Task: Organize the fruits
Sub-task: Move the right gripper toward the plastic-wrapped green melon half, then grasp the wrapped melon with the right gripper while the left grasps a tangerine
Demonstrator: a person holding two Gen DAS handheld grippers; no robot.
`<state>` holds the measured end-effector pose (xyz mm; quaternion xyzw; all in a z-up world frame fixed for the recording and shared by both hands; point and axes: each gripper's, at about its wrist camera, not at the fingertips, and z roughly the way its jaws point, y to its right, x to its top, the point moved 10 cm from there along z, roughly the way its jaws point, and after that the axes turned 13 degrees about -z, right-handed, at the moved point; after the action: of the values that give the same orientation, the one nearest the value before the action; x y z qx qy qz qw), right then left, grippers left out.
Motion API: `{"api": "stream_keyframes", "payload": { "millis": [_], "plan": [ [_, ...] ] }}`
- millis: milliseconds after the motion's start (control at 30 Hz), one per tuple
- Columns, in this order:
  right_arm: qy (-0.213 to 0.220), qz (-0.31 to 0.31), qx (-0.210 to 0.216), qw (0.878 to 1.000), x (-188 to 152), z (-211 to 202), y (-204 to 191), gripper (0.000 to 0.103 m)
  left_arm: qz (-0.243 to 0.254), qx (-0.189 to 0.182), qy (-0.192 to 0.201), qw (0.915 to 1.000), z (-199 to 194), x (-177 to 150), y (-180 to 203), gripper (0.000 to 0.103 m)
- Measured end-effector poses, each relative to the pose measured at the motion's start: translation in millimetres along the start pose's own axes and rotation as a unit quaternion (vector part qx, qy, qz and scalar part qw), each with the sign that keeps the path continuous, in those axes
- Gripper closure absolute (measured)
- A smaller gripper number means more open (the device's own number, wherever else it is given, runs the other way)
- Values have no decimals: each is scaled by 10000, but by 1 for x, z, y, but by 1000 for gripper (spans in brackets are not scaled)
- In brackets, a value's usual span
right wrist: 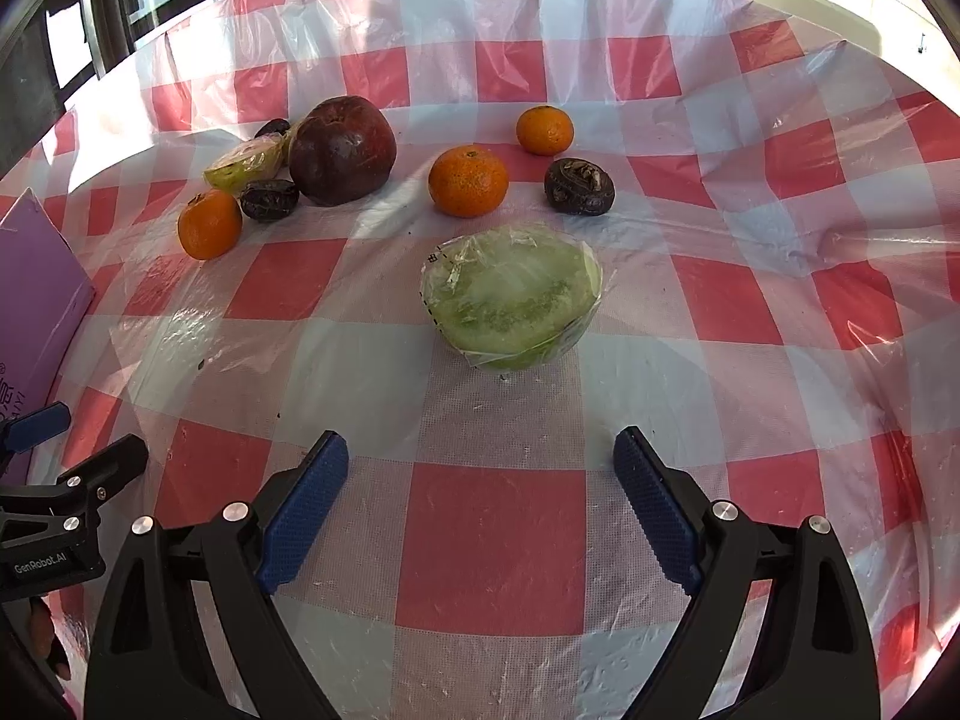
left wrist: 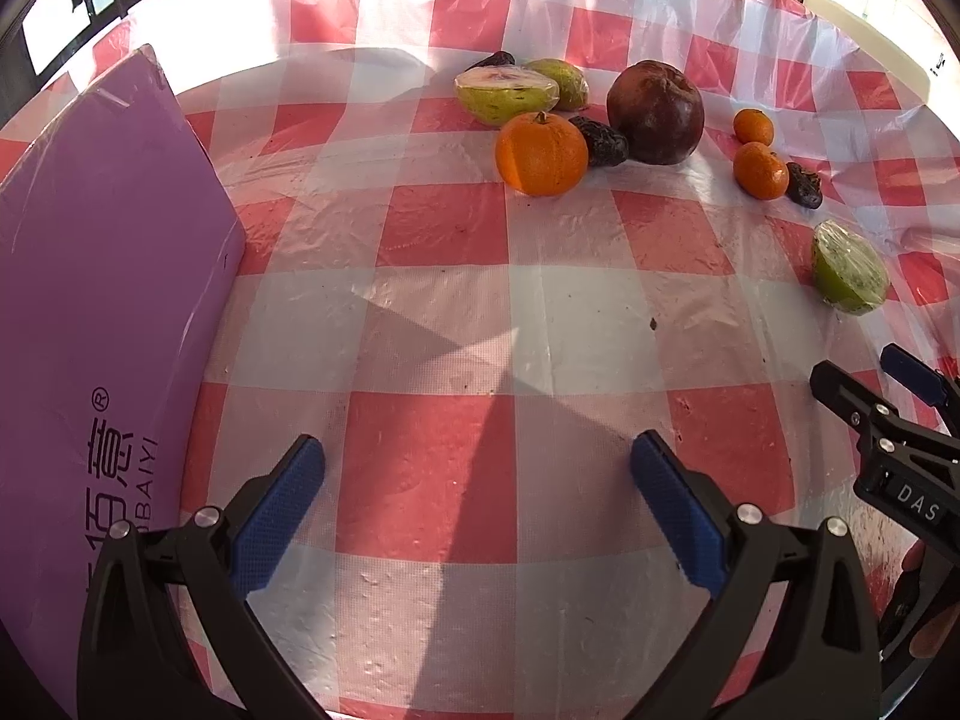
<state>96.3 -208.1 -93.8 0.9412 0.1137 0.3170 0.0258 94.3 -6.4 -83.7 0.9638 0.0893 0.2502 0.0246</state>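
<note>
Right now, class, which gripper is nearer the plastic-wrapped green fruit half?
Right. The right gripper faces the wrapped green half directly, just ahead of its open fingers. The left gripper sits farther off, with the fruit ahead to its right.

Bare checked tablecloth [right wrist: 492, 540] before the right tongs [right wrist: 480, 498]; wrapped green half-fruit [right wrist: 510, 300] straight ahead.

Three small round orange mandarins [right wrist: 468, 180] [right wrist: 545, 130] [right wrist: 209, 224]. One big dark red round fruit [right wrist: 343, 149]. Three wrinkly dark brown dates [right wrist: 579, 186] [right wrist: 269, 199] [right wrist: 272, 128]. Three green cut fruit halves wrapped in clear plastic [right wrist: 512, 296] [left wrist: 507, 94] [left wrist: 565, 83]. One flat purple box [left wrist: 102, 276].
</note>
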Motion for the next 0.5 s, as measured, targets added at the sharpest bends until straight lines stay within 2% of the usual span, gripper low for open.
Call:
{"api": "stream_keyframes", "payload": {
  "millis": [333, 500],
  "plan": [
    [20, -5, -8, 10000, 1, 2, 1, 16, -50, -1, 126, 9999, -2, -3, -1, 1],
    [-14, -11, -26, 10000, 2, 4, 2, 16, 57, -51, 51, 10000, 1, 2, 6, 1]
  ]
}}
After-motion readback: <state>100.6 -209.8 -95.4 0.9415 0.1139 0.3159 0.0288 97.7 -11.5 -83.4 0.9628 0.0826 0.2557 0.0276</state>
